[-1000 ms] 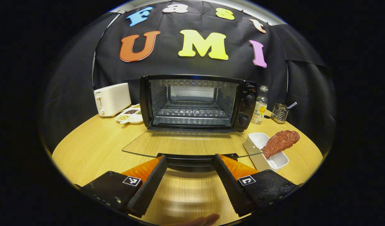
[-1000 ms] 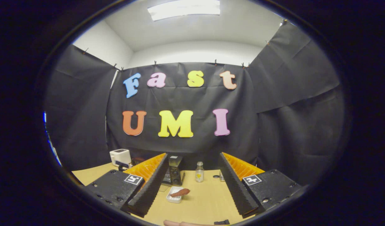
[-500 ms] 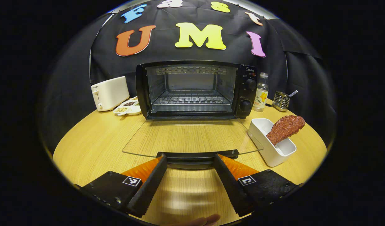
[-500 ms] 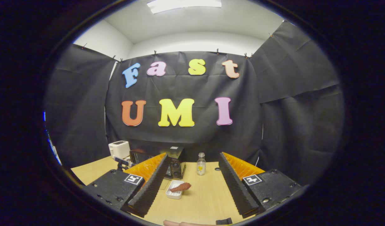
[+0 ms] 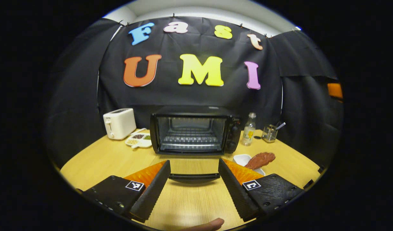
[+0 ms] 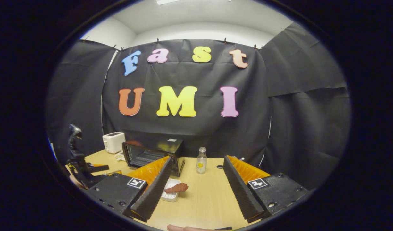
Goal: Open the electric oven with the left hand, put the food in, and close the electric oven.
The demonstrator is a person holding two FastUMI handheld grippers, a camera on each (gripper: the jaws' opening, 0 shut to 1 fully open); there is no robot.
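Oven (image 5: 194, 134) door dropped open, glass barely discernible, left claw (image 5: 194, 178) and right claw (image 6: 196, 179) wide open, empty, food (image 6: 176, 187) partly behind finger.

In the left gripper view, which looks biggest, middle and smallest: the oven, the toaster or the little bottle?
1. Oven, clearly biggest.
2. Toaster.
3. Bottle, smallest.
All three stand about equally far back on the table, so nearness hardly changes the order.

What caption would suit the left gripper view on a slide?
Open left gripper facing the oven with its door down, food waiting in a white dish beside it.
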